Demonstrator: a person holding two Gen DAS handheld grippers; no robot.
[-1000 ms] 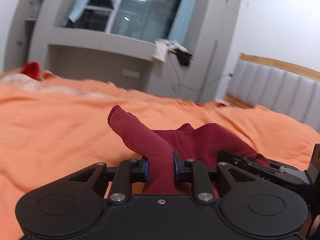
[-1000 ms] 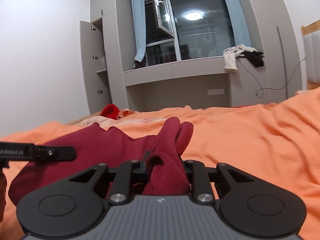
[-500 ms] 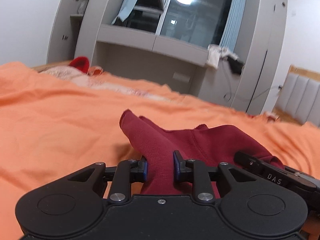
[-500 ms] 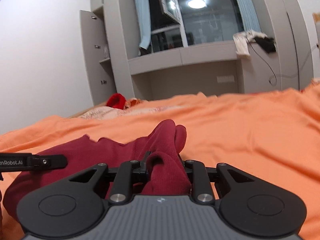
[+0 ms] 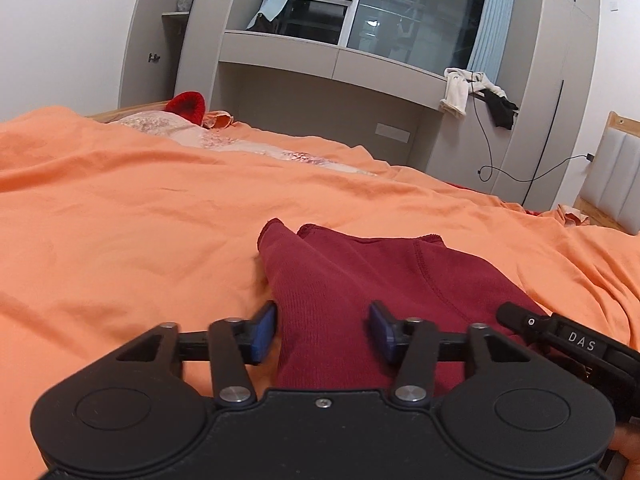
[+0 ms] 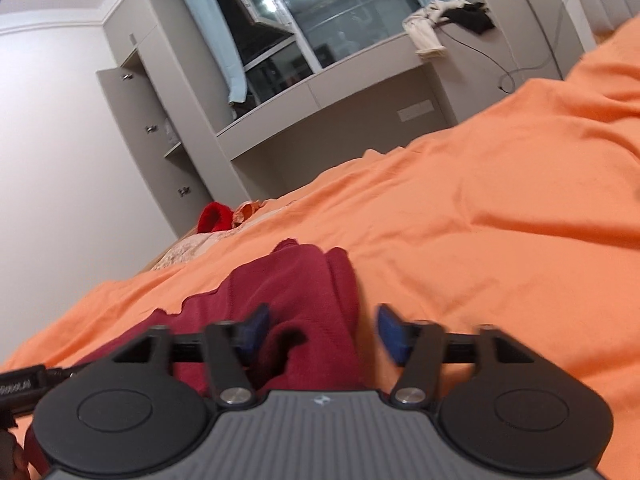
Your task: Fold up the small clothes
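Left tongs (image 5: 322, 330) gaping wide, straddling the maroon garment (image 5: 360, 280) | right tongs (image 6: 322, 332) likewise spread over its folded edge | garment lying on the orange bedsheet (image 5: 120, 220) | red hat (image 5: 187, 106) sitting at 11 o'clock.

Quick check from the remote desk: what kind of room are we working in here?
Most likely a home bedroom: the dark red garment lies on a bed with an orange sheet, a padded headboard stands at its right, and grey built-in wardrobes frame a night-dark window.
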